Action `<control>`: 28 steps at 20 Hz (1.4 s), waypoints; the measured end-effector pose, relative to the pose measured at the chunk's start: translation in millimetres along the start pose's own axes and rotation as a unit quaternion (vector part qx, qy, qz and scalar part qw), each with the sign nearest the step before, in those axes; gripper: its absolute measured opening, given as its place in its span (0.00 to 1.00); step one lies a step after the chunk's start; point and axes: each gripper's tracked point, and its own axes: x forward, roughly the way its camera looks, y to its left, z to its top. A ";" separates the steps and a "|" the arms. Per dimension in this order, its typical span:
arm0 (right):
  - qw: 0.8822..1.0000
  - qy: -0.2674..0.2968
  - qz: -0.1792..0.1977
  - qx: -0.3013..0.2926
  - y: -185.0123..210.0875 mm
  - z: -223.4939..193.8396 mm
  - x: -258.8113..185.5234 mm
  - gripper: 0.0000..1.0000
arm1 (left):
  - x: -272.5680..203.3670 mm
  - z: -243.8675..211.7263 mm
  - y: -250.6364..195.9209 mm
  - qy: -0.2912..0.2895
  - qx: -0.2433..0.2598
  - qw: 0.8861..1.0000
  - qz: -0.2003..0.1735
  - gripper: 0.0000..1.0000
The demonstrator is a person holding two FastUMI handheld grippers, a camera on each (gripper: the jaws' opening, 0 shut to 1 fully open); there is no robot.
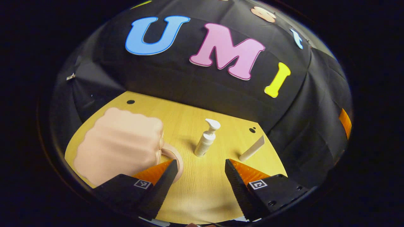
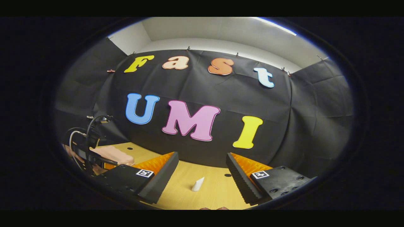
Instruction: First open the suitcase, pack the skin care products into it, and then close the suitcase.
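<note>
Pink and soft-looking, the suitcase (image 1: 118, 145) sits closed on the tabletop (image 1: 202, 189), just past the left finger of my left hand-held gripper (image 1: 199, 167). It is puffy with a wavy top edge, and a round pink handle loop sticks out on its side, right by that finger. My left hand-held gripper is spread wide and holds nothing.

A bit farther on stands a white pump bottle (image 1: 206, 138), upright and a little tilted in the view. To its right lies a pale cream tube (image 1: 252, 148), slanted, with its flat end up. The two are apart from each other and from the suitcase.

Light yellow wood makes the tabletop, and it has small dark holes near the far edge. Black cloth (image 1: 195, 82) hangs behind it as the wall.

My right hand-held gripper (image 2: 202, 160) is also spread wide and holds nothing. It is held higher and points at the black wall. Between its fingers, down low, I see the tube (image 2: 198, 184) on the tabletop (image 2: 214, 192). Far off on the left I see the pink suitcase (image 2: 112, 155) and my other hand-held gripper (image 2: 91, 148) with its wires. Above the cloth is a pale wall (image 2: 221, 34).
</note>
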 end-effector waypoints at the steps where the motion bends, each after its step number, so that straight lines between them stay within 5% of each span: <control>1: 1.000 0.006 0.005 0.010 -6.4 -7.1 6.4 0.96 | 10.9 -7.0 6.9 0.014 -0.014 1.000 0.014 0.96; 7: 0.999 0.024 0.019 0.017 -57.4 -40.5 35.6 0.96 | 70.6 -30.0 33.5 0.070 -0.022 0.994 0.075 0.96; 16: 0.997 0.073 0.019 0.021 -72.3 -83.3 55.3 0.96 | 120.9 -50.6 35.7 0.126 -0.006 0.990 0.069 0.91; 17: 0.997 0.074 0.017 0.018 -70.4 -81.9 56.4 0.96 | 122.1 -51.3 49.6 0.130 0.010 0.988 0.088 0.82; 20: 0.997 0.070 0.006 0.013 -62.2 -72.4 57.9 0.96 | 123.2 -62.6 59.0 0.172 0.036 0.982 0.074 0.18; 28: 0.998 0.065 -0.010 0.004 -21.6 -56.6 49.6 0.96 | 85.2 -21.7 45.3 0.185 0.066 0.981 0.000 0.10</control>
